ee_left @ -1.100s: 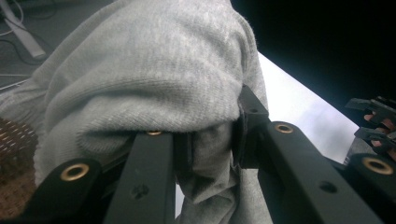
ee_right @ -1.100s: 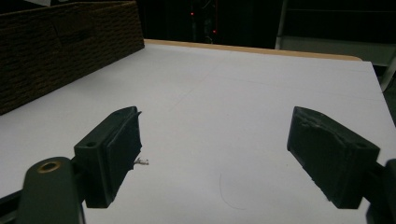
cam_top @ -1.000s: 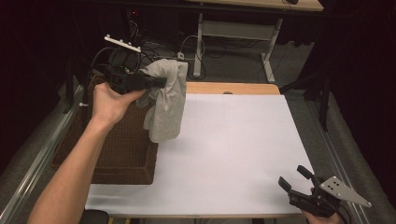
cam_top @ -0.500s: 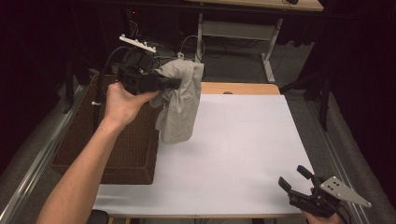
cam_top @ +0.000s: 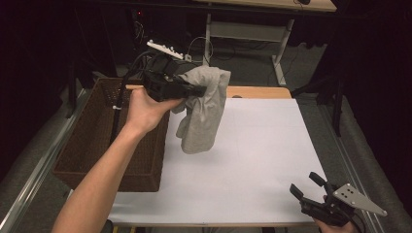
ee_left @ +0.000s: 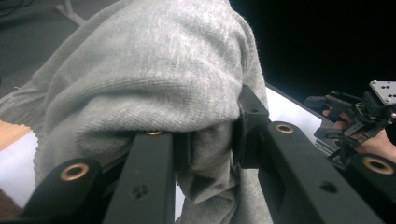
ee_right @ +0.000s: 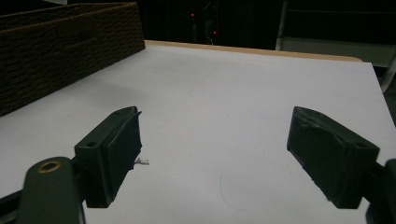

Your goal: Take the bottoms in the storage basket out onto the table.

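Grey cloth [cam_top: 203, 112] held aloft, 11 o'clock.
Left tongs [cam_top: 197, 91] clamped on it; right tongs [cam_top: 306, 188] spread apart, 5 o'clock on tabletop [cam_top: 252, 145].

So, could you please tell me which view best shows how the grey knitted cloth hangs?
The high view: the grey knitted cloth dangles whole from the left tongs above the white table. The left gripper view gives just bunched fabric, close up.

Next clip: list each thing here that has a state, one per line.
Grey cloth: lifted, hanging from the left gripper over the table's edge by the basket.
Left gripper: shut on the cloth.
Right gripper: open, holding nothing, low over the table.
Basket: open-topped, contents not visible.
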{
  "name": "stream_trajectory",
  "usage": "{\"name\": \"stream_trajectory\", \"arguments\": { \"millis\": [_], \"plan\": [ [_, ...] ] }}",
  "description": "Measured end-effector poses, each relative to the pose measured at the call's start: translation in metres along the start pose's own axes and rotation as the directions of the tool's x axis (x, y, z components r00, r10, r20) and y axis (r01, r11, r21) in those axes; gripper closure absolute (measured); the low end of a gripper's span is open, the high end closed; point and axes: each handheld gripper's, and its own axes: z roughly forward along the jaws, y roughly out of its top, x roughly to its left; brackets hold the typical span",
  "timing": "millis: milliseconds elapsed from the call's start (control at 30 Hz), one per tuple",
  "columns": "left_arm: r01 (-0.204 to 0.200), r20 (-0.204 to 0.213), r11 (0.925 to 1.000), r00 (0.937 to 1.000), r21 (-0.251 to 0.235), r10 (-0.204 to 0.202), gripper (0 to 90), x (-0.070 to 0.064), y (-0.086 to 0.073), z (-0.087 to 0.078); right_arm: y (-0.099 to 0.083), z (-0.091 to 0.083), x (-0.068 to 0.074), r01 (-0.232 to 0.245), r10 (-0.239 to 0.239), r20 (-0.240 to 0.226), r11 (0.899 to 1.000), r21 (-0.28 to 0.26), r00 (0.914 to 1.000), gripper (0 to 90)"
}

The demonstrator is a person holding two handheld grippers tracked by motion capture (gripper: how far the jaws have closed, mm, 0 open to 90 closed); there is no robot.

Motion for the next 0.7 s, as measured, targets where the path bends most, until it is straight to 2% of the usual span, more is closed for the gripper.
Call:
{"name": "stream_trajectory", "arguments": {
  "millis": [300,400,700],
  "plan": [
    [-0.023,0.024,0.9997,0.9995,0.006,0.023,70.8,-0.007,0.003,0.017,0.000,0.000,0.000,0.001,-0.001,-0.001,1.000,-0.003,1.0000,18.3],
    [-0.035,0.027,0.9992,0.9990,0.021,0.035,70.7,-0.010,0.003,0.027,0.000,-0.001,0.000,0.000,0.000,0.000,1.000,-0.003,1.0000,18.3],
    [-0.044,0.038,0.9985,0.9984,0.031,0.043,70.5,-0.014,0.004,0.040,0.000,-0.001,0.000,-0.001,0.001,-0.002,1.000,-0.004,1.0000,18.3]
  ]
}}
